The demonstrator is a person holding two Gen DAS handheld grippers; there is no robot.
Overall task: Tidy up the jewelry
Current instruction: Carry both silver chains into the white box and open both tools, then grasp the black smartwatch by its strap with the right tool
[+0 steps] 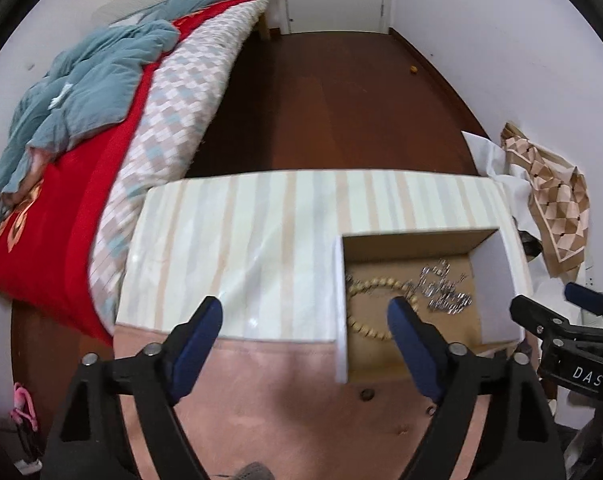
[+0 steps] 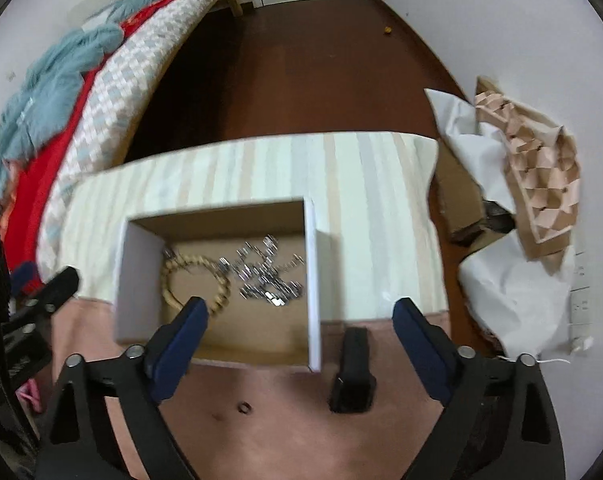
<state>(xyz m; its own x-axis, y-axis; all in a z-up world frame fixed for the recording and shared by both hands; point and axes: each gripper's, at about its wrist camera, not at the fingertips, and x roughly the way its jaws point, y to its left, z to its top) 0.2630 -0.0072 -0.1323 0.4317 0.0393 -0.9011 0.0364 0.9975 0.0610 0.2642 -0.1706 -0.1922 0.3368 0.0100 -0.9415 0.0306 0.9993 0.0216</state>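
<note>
An open cardboard box [image 2: 313, 300] with white walls sits on the table. Inside lie a beige beaded bracelet [image 2: 221, 288] and a tangle of silver chain jewelry [image 2: 267, 280]. My right gripper [image 2: 301, 308] is open and empty above the box's right wall, its left finger over the bracelet. In the left wrist view the box [image 1: 340, 308] holds the bracelet [image 1: 375, 282] and the silver jewelry [image 1: 449, 292]. My left gripper [image 1: 305, 308] is open and empty, straddling the box's left wall. A small ring [image 2: 243, 407] lies on the pink surface in front of the box.
A striped cloth [image 1: 241, 240] covers the far half of the table. A black oblong object [image 2: 351, 368] lies right of the box. A bed [image 1: 61, 200] with red and teal bedding stands at the left. White paper [image 2: 513, 292] and a patterned scarf [image 2: 541, 168] lie at the right.
</note>
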